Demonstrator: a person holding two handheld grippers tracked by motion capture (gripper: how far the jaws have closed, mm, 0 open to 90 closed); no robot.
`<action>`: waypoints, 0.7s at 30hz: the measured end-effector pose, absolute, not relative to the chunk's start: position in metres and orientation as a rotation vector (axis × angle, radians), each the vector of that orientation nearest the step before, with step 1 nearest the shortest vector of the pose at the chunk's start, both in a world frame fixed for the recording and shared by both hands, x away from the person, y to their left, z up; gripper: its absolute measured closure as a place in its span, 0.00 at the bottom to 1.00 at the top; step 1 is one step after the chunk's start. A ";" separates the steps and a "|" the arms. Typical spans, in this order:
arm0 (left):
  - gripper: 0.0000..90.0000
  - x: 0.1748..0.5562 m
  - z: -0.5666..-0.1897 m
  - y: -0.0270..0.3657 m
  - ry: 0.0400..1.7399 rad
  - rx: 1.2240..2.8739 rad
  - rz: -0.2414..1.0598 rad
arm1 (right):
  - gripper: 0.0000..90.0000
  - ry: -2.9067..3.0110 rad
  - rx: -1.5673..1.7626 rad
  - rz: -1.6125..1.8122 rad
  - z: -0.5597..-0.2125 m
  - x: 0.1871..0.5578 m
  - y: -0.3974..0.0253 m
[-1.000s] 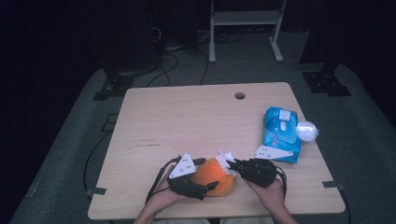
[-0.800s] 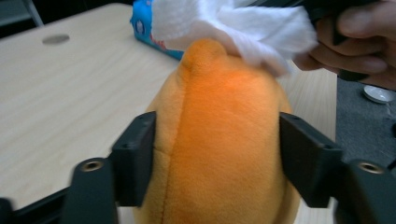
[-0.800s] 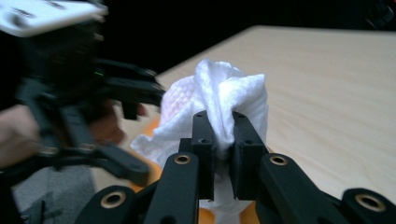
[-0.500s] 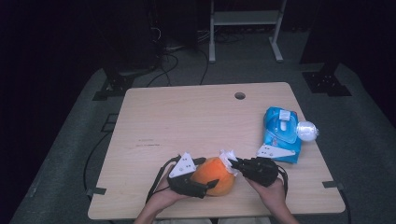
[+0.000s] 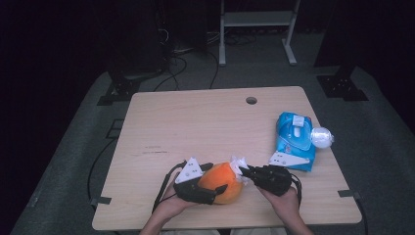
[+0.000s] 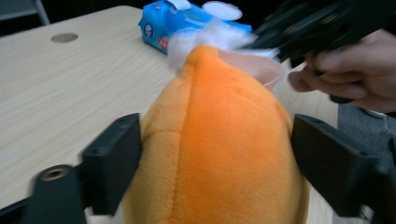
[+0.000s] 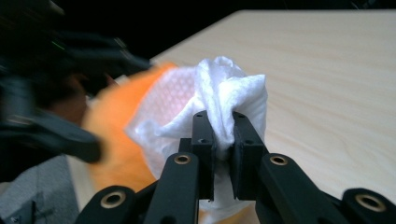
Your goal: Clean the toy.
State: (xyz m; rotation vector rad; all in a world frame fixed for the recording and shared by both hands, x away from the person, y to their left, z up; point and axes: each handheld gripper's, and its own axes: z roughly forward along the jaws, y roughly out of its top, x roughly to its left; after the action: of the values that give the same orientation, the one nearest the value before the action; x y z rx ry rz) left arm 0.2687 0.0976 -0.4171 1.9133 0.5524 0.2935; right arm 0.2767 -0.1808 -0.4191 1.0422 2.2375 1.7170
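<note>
The orange plush toy sits at the near edge of the table, a little left of the middle, and my left gripper has its jaws set wide around it, one on each flank, pressing into the soft sides to steady it. My right gripper comes in from the right with its jaws pinched nearly together on a bunched white wipe, which lies against the far right end of the toy. I judge the wiping to be under way rather than finished: the cloth covers just that one end, and the broad orange back facing my left camera looks untouched, so most of the surface is left. Farther right, well apart, the blue pack of wipes lies with its lid flipped open.
</note>
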 end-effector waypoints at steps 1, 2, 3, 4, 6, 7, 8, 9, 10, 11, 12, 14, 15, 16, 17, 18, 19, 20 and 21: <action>0.31 0.268 -0.417 0.097 0.560 1.905 0.317 | 0.90 2.232 1.011 1.737 -0.414 0.274 -0.179; 0.35 0.268 -0.416 0.095 0.575 1.888 0.323 | 0.90 2.227 0.975 1.757 -0.410 0.270 -0.177; 0.36 0.269 -0.414 0.095 0.591 1.875 0.317 | 0.90 2.224 0.942 1.772 -0.407 0.267 -0.174; 0.36 0.269 -0.413 0.094 0.593 1.864 0.305 | 0.90 2.231 0.918 1.752 -0.405 0.264 -0.171; 0.31 0.269 -0.413 0.094 0.577 1.869 0.286 | 0.90 2.243 0.921 1.724 -0.410 0.266 -0.169; 0.26 0.269 -0.414 0.095 0.573 1.870 0.259 | 0.90 2.247 0.954 1.733 -0.414 0.269 -0.171; 0.21 0.269 -0.414 0.096 0.569 1.873 0.248 | 0.90 2.240 0.977 1.718 -0.418 0.272 -0.174; 0.19 0.269 -0.414 0.097 0.563 1.877 0.248 | 0.90 2.230 0.998 1.700 -0.420 0.275 -0.177; 0.16 0.268 -0.415 0.097 0.567 1.898 0.255 | 0.90 2.219 1.026 1.698 -0.421 0.278 -0.180; 0.14 0.268 -0.417 0.096 0.570 1.922 0.261 | 0.90 2.205 1.059 1.694 -0.422 0.279 -0.183; 0.15 0.268 -0.420 0.095 0.569 1.938 0.273 | 0.90 2.194 1.073 1.687 -0.421 0.280 -0.185; 0.29 0.266 -0.423 0.093 0.559 1.932 0.310 | 0.90 2.190 1.067 1.693 -0.419 0.278 -0.186; 0.34 0.266 -0.421 0.092 0.559 1.934 0.335 | 0.90 2.186 1.053 1.694 -0.417 0.274 -0.184; 0.37 0.266 -0.419 0.092 0.562 1.923 0.350 | 0.90 2.186 1.024 1.696 -0.415 0.270 -0.182; 0.39 0.267 -0.417 0.093 0.573 1.902 0.336 | 0.90 2.189 0.986 1.712 -0.411 0.267 -0.180; 0.40 0.267 -0.415 0.094 0.575 1.886 0.317 | 0.90 2.192 0.949 1.730 -0.408 0.265 -0.177; 0.40 0.268 -0.414 0.096 0.576 1.878 0.306 | 0.90 2.199 0.922 1.739 -0.405 0.263 -0.176; 0.39 0.268 -0.413 0.097 0.573 1.879 0.305 | 0.90 2.210 0.906 1.725 -0.404 0.263 -0.174; 0.38 0.269 -0.414 0.099 0.573 1.876 0.302 | 0.90 2.218 0.908 1.705 -0.406 0.265 -0.174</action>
State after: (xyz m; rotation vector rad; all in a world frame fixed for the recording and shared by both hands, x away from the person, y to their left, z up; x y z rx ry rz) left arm 0.2685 0.0990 -0.4142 1.8761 0.5729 0.3019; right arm 0.2646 -0.1737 -0.4056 0.9079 2.2184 1.7047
